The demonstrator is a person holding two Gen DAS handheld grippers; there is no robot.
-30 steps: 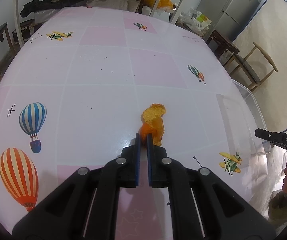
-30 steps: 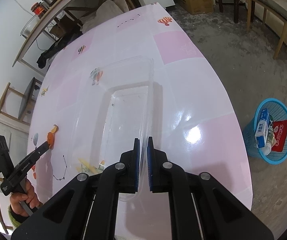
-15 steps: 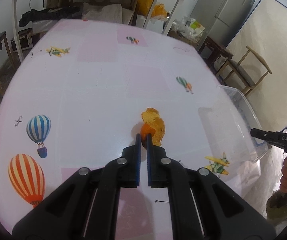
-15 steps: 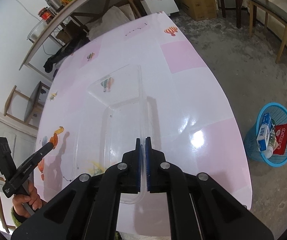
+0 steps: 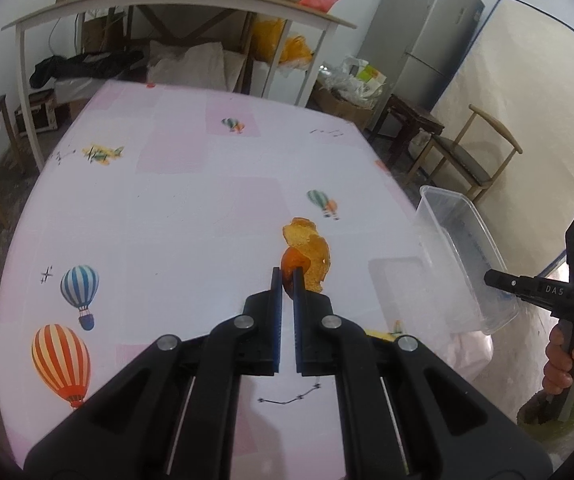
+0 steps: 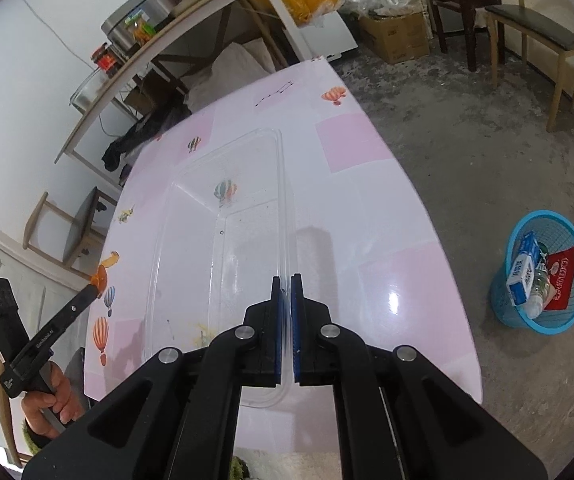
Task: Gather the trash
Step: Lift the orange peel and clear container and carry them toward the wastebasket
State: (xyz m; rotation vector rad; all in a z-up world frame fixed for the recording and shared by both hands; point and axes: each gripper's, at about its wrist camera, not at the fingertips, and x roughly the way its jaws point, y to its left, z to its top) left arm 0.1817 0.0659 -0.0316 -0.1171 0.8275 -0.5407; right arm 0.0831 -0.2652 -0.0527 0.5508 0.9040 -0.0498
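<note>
Since the earlier frames, both tools have gone up. In the left wrist view the table (image 5: 159, 208) now looks farther below, and the orange peel (image 5: 307, 250) has left its surface. The left gripper (image 5: 287, 274) is clenched on the lower end of the peel, and the rest curls free above the tips. I judge the peel light, thin and a little limp, so a pinch near its thicker end should hold it; a hard squeeze could tear it.

In the right wrist view the right gripper (image 6: 286, 280) is clamped on the long rim of the clear plastic bin (image 6: 191, 216), which seems lifted from the table and tilted. It looks light and stiff, but smooth, so it may slip or swing from one rim hold. On the floor stands a blue basket (image 6: 543, 320) with trash.
</note>
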